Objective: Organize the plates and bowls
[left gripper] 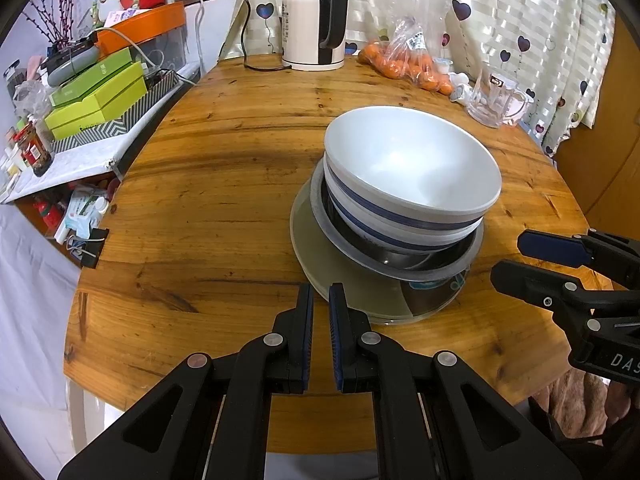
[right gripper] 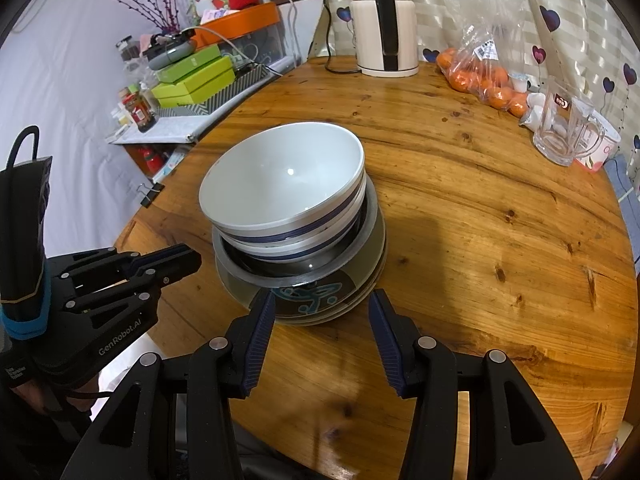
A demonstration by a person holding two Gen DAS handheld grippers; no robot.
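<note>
Jaws empty; stack of bowls and plates (right gripper: 296,216) ahead.

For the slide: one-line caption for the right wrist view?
Right gripper open and empty before white bowls nested in a metal pan on stacked plates, round wooden table.

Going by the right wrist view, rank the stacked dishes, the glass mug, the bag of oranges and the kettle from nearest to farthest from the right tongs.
From the right tongs:
1. Stacked dishes, just ahead of the fingertips, mid-table.
2. Glass mug, far right edge.
3. Bag of oranges, back right, beyond the mug.
4. Kettle, at the table's far rim.
</note>
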